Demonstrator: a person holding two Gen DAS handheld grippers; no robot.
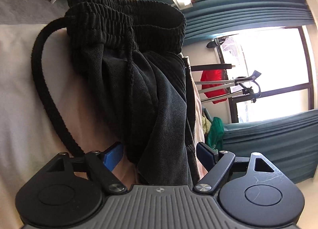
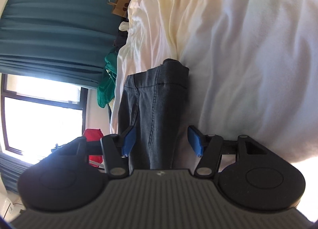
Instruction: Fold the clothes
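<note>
Dark drawstring trousers (image 1: pixel 151 81) lie lengthwise on a pale bed sheet (image 2: pixel 248 54), waistband away from the left gripper (image 1: pixel 159 155), hem away from the right gripper (image 2: pixel 161 141), both jaws apart around fabric.

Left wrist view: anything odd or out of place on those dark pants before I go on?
The drawstring has pulled out into a long loose loop over the bedsheet, beside the dark pants. The waistband is bunched, not flat. Nothing looks torn or spilled.
</note>
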